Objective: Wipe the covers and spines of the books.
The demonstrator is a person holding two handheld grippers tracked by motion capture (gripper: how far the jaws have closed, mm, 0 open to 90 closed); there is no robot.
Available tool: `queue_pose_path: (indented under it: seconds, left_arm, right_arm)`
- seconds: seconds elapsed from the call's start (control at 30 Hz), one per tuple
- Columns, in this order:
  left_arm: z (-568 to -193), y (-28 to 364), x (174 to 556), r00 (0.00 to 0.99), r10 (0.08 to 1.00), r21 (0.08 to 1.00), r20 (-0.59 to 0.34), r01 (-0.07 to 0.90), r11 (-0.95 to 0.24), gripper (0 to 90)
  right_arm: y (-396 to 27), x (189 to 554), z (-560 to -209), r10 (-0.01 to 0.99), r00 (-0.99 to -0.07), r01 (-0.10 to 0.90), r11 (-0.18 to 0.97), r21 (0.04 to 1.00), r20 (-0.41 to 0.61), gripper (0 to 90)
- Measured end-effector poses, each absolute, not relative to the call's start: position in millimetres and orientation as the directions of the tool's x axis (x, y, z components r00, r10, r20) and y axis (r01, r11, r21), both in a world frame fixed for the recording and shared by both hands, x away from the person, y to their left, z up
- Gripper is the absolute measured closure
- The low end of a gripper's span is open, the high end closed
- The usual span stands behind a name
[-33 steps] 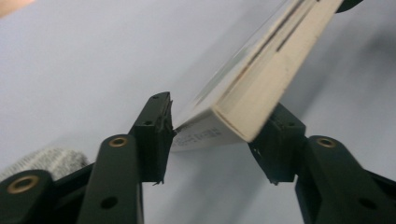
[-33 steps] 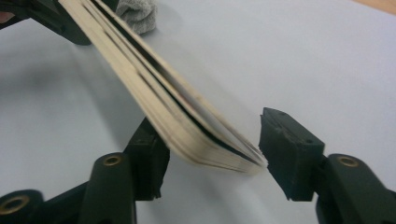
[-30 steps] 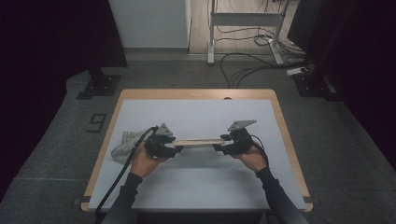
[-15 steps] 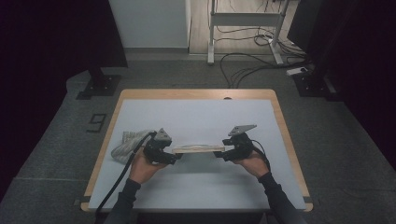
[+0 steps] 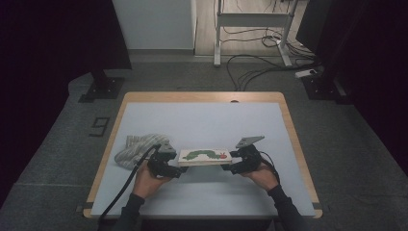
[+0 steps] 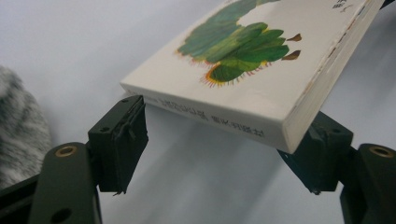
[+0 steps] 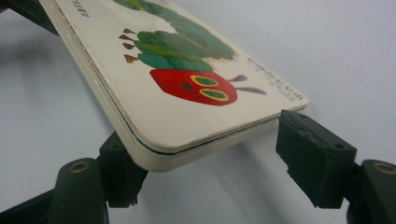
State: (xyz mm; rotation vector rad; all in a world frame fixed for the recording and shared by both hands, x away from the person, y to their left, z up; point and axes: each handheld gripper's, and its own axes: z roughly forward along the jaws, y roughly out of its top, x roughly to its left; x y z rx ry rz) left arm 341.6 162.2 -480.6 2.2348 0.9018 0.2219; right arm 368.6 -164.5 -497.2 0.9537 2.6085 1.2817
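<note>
Book (image 5: 203,156) lies flat on the desk (image 5: 202,122), cover up with a green caterpillar on it, long axis 9-to-3 in the high view, a bit toward the 6 o'clock side of desk centre.

Left gripper (image 5: 169,166) sits at the book's 9 o'clock end. Its fingers (image 6: 119,140) have just been opening; in the left gripper view they now stand apart, straddling the spine end. One corner of the book overlaps the far finger; the other finger shows a gap.

Right gripper (image 5: 236,165) sits at the 3 o'clock end. Its fingers (image 7: 315,156) have also just been opening and are now apart. The book's rounded corner lies between them, no clamp visible.

Grey cloth (image 5: 136,148) lies crumpled at 9 o'clock of the book, just beyond the left gripper.
</note>
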Motion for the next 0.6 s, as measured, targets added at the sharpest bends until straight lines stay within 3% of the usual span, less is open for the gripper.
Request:
queue_pose_path:
  seconds: [0.6]
  left_arm:
    - [-501,162,327,0.739,0.661,0.664,-0.126,0.558,-0.498,27.3]
  right_arm:
    - [-168,352,-518,0.563,-0.799,0.502,0.432,0.749,0.21,28.8]
